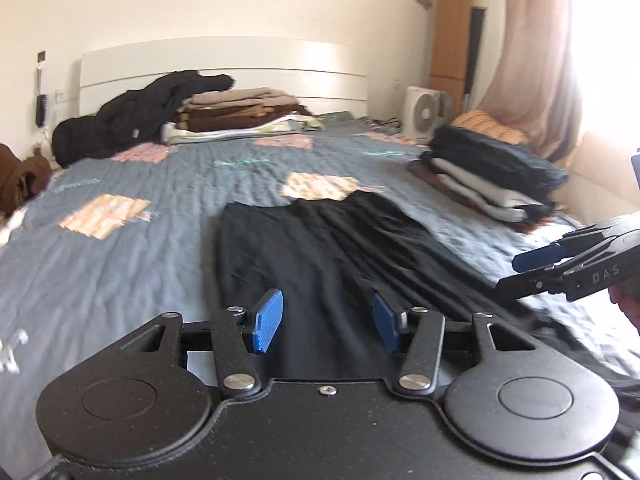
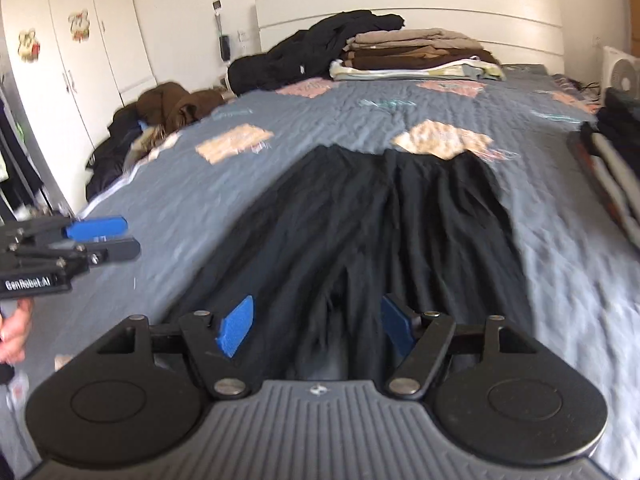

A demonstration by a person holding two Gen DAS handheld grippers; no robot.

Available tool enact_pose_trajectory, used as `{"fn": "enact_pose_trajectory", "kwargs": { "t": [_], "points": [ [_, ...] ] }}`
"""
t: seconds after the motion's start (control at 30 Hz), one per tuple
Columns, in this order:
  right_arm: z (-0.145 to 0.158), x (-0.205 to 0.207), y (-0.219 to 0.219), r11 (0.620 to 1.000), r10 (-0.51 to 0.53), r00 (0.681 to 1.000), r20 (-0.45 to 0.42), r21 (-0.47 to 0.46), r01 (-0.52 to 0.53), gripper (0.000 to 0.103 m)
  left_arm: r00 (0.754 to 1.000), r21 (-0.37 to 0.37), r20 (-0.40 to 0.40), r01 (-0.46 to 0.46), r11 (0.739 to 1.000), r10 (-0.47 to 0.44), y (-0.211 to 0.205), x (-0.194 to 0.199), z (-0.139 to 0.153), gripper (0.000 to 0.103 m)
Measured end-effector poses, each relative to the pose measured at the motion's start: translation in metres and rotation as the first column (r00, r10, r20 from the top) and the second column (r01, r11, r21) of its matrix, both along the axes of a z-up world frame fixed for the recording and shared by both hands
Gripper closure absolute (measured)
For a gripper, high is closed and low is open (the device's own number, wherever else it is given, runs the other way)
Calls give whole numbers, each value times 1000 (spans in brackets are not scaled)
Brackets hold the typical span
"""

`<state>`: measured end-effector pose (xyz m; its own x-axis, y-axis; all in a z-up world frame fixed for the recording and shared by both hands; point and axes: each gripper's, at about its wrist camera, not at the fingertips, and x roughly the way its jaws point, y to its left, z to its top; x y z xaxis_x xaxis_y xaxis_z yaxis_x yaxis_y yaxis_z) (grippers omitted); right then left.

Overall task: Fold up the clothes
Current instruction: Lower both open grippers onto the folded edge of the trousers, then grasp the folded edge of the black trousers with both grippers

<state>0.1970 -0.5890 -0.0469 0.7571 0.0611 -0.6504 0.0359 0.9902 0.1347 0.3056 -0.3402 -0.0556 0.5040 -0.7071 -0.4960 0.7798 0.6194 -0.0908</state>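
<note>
So both grippers are hovering low over the near end of the bed, each one looking straight up along the long black pleated garment (image 2: 384, 216) that's spread flat on the grey-blue quilted bedspread with peach patches (image 1: 132, 264). The left gripper (image 1: 327, 325) has its blue-padded fingers (image 1: 267, 320) standing apart with nothing between them, just black fabric underneath. Same deal with the right gripper (image 2: 316, 326): fingers spread wide, nothing pinched, the cloth lying below the gap. Can't tell if either one is actually touching the fabric or just above it.

From the right wrist view the left gripper sits off to the left, out over bare bedspread just beside the garment's edge, with a bit of the person's hand (image 2: 14, 330) on the handle. From the left wrist view the right gripper pokes in from the right edge.

The garment runs lengthwise away from the grippers, and its far end lands just short of a peach patch about mid-bed.

Further up on the right side there's a stack of folded dark and grey clothes (image 1: 496, 176). On the left edge is a brown jacket in a heap (image 2: 176, 100). Up by the white headboard (image 1: 224, 68) sits a crumpled black coat (image 1: 132, 120) right against a pile of folded tan and brown clothes (image 1: 244, 110). A white box fan (image 1: 424, 114) stands past the far right corner.
</note>
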Motion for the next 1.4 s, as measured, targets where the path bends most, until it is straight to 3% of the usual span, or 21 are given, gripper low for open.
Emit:
{"fn": "enact_pose_trajectory", "kwargs": {
  "t": [0.1, 0.17, 0.3, 0.43, 0.73, 0.97, 1.23, 1.4],
  "points": [
    [0, -43, -11, 997, -5, 999, -41, -76, 2, 32, 999, 12, -8, 47, 999, -47, -11, -37, -6, 52],
    [-6, -63, -24, 992, -44, 997, -69, -125, 35, 32, 996, -8, -57, 61, 998, -62, -22, -49, -12, 52],
    [-21, -88, -54, 988, -95, 990, -105, -134, 81, 32, 992, -40, -105, 62, 997, -66, -49, -69, -25, 52],
    [-36, -99, -78, 988, -91, 987, -133, -137, 72, 32, 991, -21, -125, 45, 999, -48, -76, -81, -39, 53],
    [-71, -84, -104, 992, -3, 978, -209, -128, -24, 35, 993, 17, -121, -4, 1000, 6, -103, -101, -62, 53],
    [-101, -59, -116, 998, 59, 974, -217, -12, -63, 35, 992, 18, -124, -32, 999, 34, -118, -106, -75, 52],
    [-114, -43, -122, 997, 74, 972, -225, 21, -71, 37, 988, 47, -155, -20, 999, 27, -143, -92, -94, 52],
    [-118, -41, -128, 998, 60, 973, -225, 33, -54, 49, 979, 74, -201, -24, 997, 39, -153, -77, -108, 52]
  ]
}}
